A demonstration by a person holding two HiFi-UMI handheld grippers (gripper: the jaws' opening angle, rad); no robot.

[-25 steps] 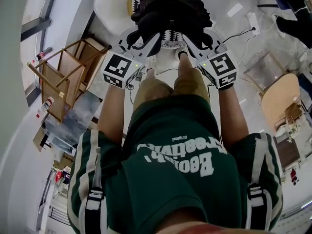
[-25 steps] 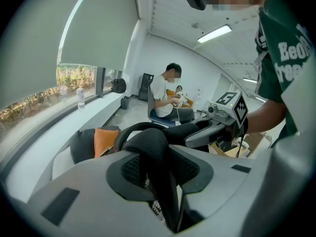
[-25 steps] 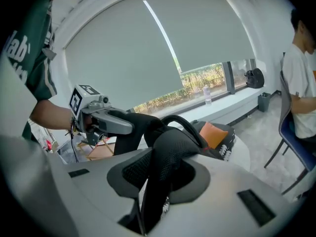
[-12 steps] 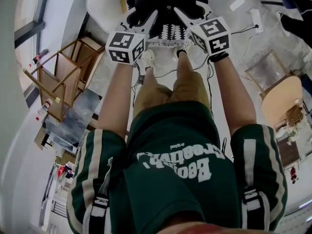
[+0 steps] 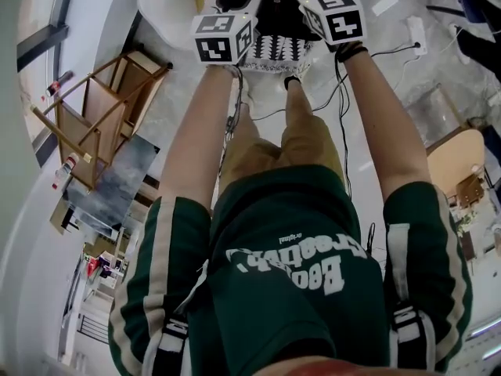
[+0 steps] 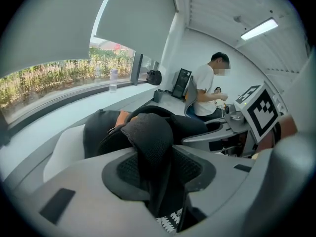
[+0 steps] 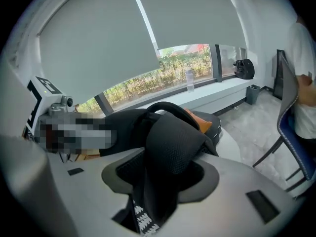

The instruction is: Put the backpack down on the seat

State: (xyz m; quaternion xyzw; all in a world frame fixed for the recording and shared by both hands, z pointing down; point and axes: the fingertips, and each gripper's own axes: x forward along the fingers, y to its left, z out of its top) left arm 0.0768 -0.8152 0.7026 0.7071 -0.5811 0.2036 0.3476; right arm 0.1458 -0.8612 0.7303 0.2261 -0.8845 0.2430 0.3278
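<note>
A black backpack (image 6: 101, 132) is seen resting on a white moulded seat (image 6: 61, 149), with an orange panel (image 7: 203, 121) showing on its upper side. Its two padded mesh shoulder straps (image 7: 173, 142) are raised off the body, and black-and-white patterned webbing (image 7: 143, 221) is seen hanging from each.

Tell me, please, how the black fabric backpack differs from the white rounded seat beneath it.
Colour: the black fabric backpack carries an orange patch; the white rounded seat is plain.
Surface: the backpack is soft and folded; the seat looks smooth.
Pose: the backpack lies on the seat, its mesh straps rising between the opening jaws of the left gripper and the right gripper; neither gripper holds the seat.
</note>
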